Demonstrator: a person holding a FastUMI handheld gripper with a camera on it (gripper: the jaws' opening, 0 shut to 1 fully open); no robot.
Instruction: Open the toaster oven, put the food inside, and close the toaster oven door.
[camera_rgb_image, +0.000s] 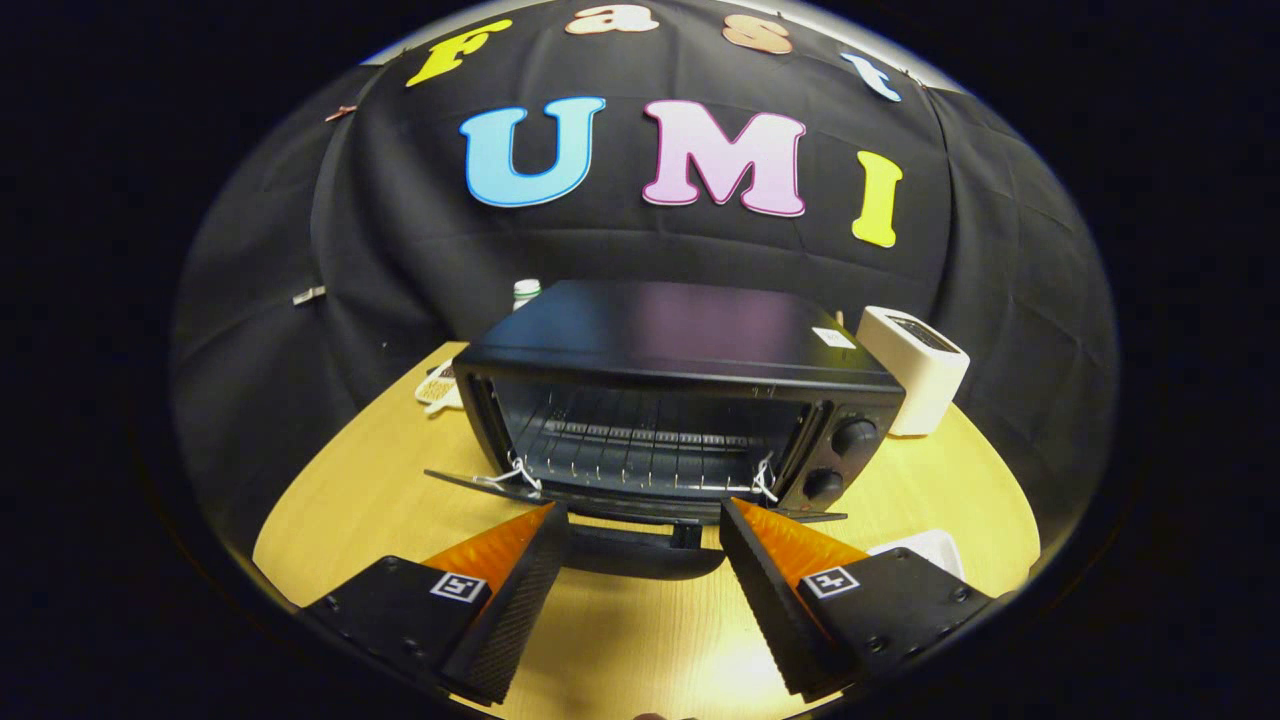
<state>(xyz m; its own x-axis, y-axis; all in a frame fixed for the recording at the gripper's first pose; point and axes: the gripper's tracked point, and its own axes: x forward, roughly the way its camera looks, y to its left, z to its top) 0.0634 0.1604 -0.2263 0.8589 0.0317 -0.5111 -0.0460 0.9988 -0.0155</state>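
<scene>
Tongs wide: gripper (642, 508) spread, nothing held, nothing between the fingers (520, 590) but bare table (640, 650).

Just ahead of the tips: door (470, 481) of the oven (660, 335), dropped fully down and near level, seen almost edge-on. Handle (640, 555) juts toward the gripper, in the gap between the tips. White cords (515, 475) at both hinge corners. Opening judged done.

Just beyond the right finger, low on the table: white thing (925, 548), mostly hidden. Possibly the food's dish; cannot tell. No food plainly made out.

Inside the oven: rack (640, 445) bare, cavity dark, room across its width. Two knobs (855, 435) right of the opening.

Further back: white box (915, 365) just beside the oven's right flank; small pale item (437, 385) by the left rear corner; bottle cap (527, 290) behind the roof.

Step judged in hand: fetch the food. To do it well:
- Back off from the handle before swinging, so as not to knock the door up.
- Turn toward the white thing at right and confirm what it is before closing on anything.
- Keep the tongs wide until both fingers straddle the piece; squeeze only enough to lift.
- Carry in above the lowered door, clear of cords and handle.
- Set down mid-rack, well inside the sill, so the door can shut without catching.
</scene>
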